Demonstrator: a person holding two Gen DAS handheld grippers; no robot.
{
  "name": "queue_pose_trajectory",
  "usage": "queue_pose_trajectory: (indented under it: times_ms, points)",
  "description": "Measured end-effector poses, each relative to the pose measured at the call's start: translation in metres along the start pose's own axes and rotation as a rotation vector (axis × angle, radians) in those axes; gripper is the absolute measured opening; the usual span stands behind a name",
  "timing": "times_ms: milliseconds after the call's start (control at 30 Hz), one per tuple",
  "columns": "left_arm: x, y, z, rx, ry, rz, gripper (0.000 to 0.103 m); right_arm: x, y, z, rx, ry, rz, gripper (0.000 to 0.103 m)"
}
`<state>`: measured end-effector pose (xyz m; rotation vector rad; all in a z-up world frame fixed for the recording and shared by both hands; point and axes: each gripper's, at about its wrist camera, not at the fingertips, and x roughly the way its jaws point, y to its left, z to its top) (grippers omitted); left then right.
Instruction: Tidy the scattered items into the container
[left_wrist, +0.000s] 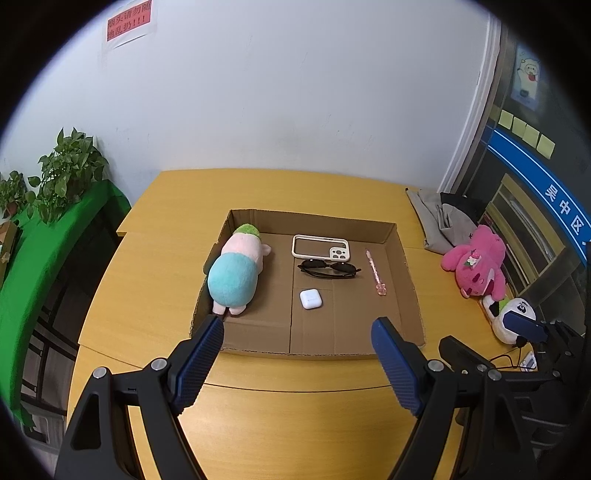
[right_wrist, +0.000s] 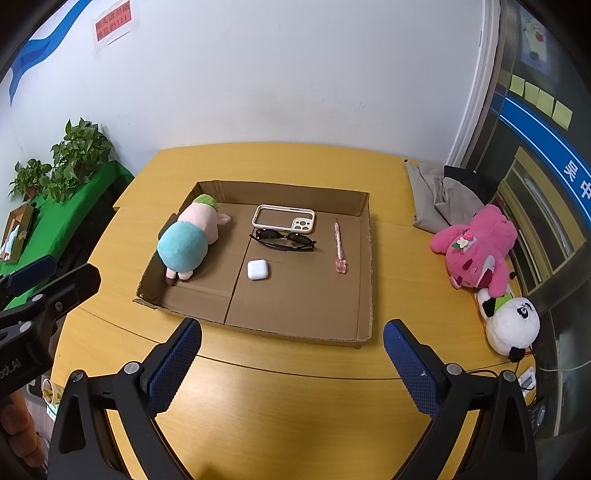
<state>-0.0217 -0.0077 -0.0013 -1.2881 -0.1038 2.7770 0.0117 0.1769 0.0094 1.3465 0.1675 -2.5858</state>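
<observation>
A shallow cardboard box (left_wrist: 410, 280) (right_wrist: 365, 258) lies on the yellow table. Inside it are a pink and blue plush (left_wrist: 236, 269) (right_wrist: 188, 242), a cream phone case (left_wrist: 320, 248) (right_wrist: 283, 218), black sunglasses (left_wrist: 328, 268) (right_wrist: 284, 240), a white earbud case (left_wrist: 310, 298) (right_wrist: 258, 269) and a pink pen (left_wrist: 375, 273) (right_wrist: 338, 247). My left gripper (left_wrist: 297, 354) hangs open over the box's near edge, nothing between its fingers. My right gripper (right_wrist: 291, 362) is open too, over bare table in front of the box. A pink plush (left_wrist: 478, 264) (right_wrist: 476, 247) and a panda plush (left_wrist: 511, 317) (right_wrist: 511, 323) lie outside, at the right.
Grey and black clothing (left_wrist: 439, 218) (right_wrist: 439, 195) is heaped at the table's back right. Cables and a small device (right_wrist: 526, 378) sit by the panda. A green-draped shelf with potted plants (left_wrist: 62, 173) (right_wrist: 74, 158) stands on the left. The wall rises behind the table.
</observation>
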Motion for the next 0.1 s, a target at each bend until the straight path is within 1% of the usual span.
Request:
queue_pose_trajectory:
  times_ms: [100]
  points:
    - [0.0037, -0.0006, -0.0022, -0.008, 0.017, -0.013, 0.082, 0.0016, -0.0016, -0.0001, 0.002, 0.003, -0.004, 0.101]
